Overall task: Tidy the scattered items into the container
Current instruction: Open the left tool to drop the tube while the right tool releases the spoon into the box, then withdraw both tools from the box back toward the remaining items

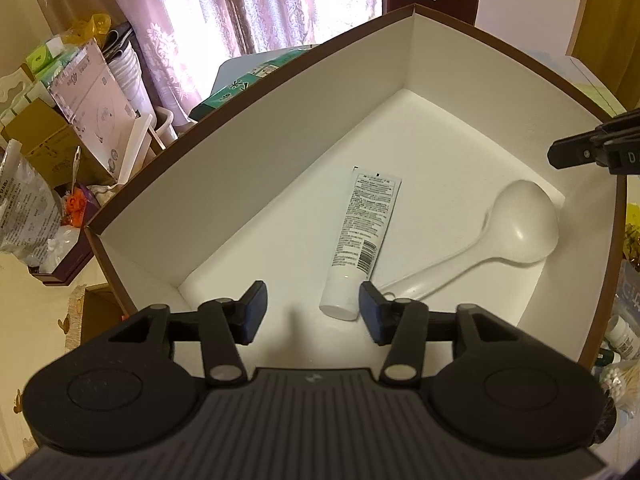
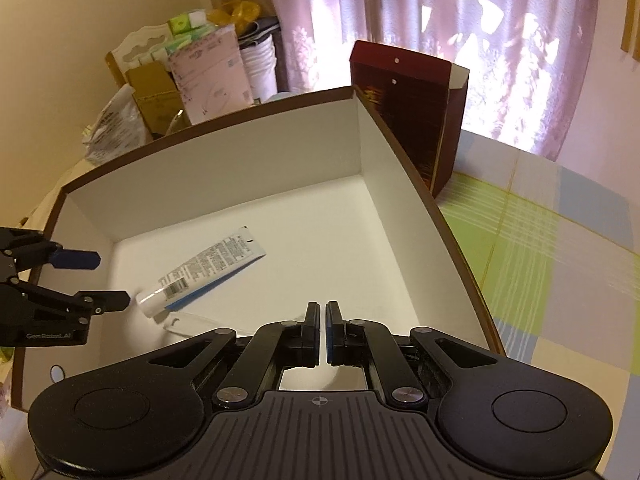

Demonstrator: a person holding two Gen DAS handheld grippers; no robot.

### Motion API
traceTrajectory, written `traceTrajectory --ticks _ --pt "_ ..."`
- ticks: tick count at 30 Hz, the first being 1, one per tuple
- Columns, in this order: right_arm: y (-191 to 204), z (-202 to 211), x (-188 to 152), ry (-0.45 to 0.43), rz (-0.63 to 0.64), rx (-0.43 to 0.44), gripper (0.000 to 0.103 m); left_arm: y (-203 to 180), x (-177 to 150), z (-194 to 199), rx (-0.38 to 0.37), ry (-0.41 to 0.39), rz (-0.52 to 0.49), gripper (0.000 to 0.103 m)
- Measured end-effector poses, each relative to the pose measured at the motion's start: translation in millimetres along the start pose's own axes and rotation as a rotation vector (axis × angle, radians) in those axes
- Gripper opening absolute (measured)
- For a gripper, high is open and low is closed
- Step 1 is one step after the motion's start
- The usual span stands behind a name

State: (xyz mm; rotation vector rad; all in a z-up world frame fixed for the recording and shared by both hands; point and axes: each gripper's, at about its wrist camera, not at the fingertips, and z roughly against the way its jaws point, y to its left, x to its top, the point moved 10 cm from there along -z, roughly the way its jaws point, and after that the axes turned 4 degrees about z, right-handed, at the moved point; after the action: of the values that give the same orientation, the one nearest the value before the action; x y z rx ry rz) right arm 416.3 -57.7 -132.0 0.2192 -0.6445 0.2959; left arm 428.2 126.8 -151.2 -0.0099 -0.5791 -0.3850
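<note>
1. Your left gripper (image 1: 312, 312) hangs over the near end of the container (image 1: 248, 148), its jaws parted with nothing pressed between the blue pads (image 1: 256, 312).
2. The white tube (image 1: 360, 236) lies flat on the container's white floor, its cap end between the left gripper's fingertips and just below them; the pads do not touch it.
3. Your right gripper (image 2: 323, 328) points down over the container's near edge with its jaws closed together and nothing held between them.
4. A white spoon (image 1: 516, 228) lies in the container beside the tube, bowl toward the far right wall, handle running back toward the tube's cap.
5. The container is a wide shallow box, brown outside and white inside, standing on a table (image 2: 560, 240) covered with a green, blue and white checked cloth.
6. A dark red box (image 2: 404, 112) stands upright just behind the container's far right corner.
7. Beyond the container's left side sit piled cartons (image 1: 92, 96), plastic bags and stacked white buckets (image 2: 260, 68).
8. Pink patterned curtains (image 2: 460, 40) hang behind it all, daylight glowing through them.
</note>
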Motion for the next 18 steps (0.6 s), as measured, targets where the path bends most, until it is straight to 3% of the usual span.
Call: traceTrajectory --ticks 2,8,9,10,12,18 --pt "2 2 0 -0.005 0.01 0.007 0.007 -1 0 2 0.005 -0.003 -0.002 0.057" --pt "13 9 0 -0.005 0.056 0.033 0.01 -1 2 9 0.012 -0.011 0.004 0.064" --pt "14 11 0 -0.008 0.06 0.038 0.048 -1 2 10 0.012 -0.013 0.003 0.065" --pt "15 15 1 -0.022 0.06 0.033 0.103 -2 2 12 0.011 -0.014 0.002 0.067" --pt "19 29 7 -0.116 0.08 0.027 0.103 -3 2 16 0.011 -0.016 0.004 0.072" --pt "15 52 11 -0.159 0.049 0.024 0.103 -2 3 37 0.037 -0.045 0.033 0.08"
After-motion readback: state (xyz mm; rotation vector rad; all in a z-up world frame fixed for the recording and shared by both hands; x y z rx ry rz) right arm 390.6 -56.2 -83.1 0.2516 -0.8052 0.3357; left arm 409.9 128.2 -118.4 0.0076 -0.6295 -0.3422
